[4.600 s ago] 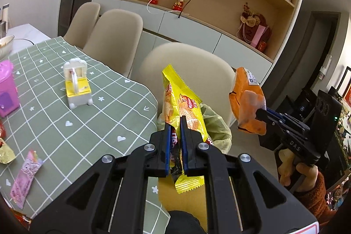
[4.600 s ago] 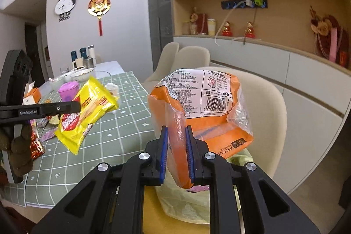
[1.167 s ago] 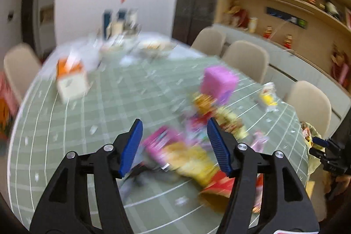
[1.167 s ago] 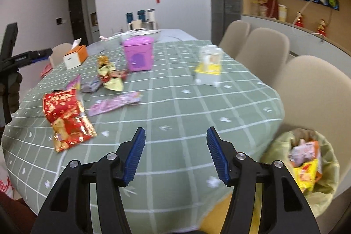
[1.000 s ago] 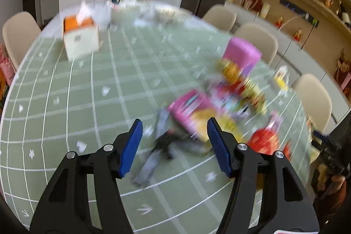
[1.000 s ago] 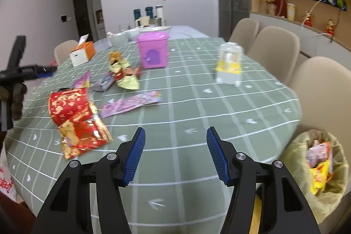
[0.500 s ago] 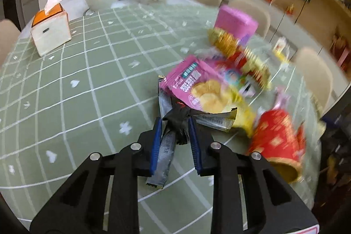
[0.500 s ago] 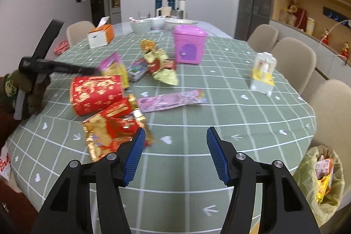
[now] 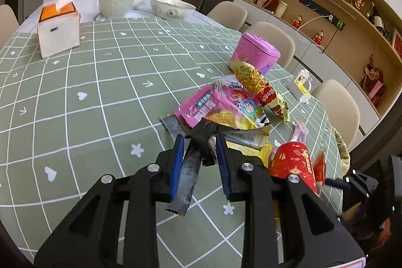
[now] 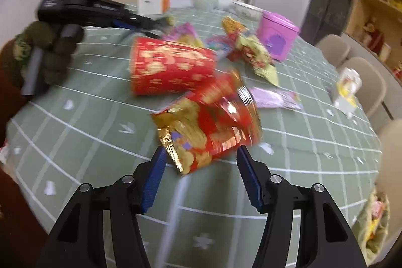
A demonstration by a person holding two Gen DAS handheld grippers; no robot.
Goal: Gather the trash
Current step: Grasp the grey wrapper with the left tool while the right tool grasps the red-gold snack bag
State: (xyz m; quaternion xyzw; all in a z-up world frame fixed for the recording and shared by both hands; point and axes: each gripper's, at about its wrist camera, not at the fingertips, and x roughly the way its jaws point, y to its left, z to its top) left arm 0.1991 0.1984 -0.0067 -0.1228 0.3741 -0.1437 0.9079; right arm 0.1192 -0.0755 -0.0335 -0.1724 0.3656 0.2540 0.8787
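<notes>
While the left gripper (image 9: 199, 151) has clamped a dark wrapper (image 9: 187, 167), the right gripper (image 10: 201, 176) stays spread

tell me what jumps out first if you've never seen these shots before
The heap of bright snack wrappers on the green checked tablecloth: the left gripper is shut on the dark wrapper at its near edge. Before the open right gripper lies a crumpled red and gold wrapper, a red cup on its side behind it.
</notes>
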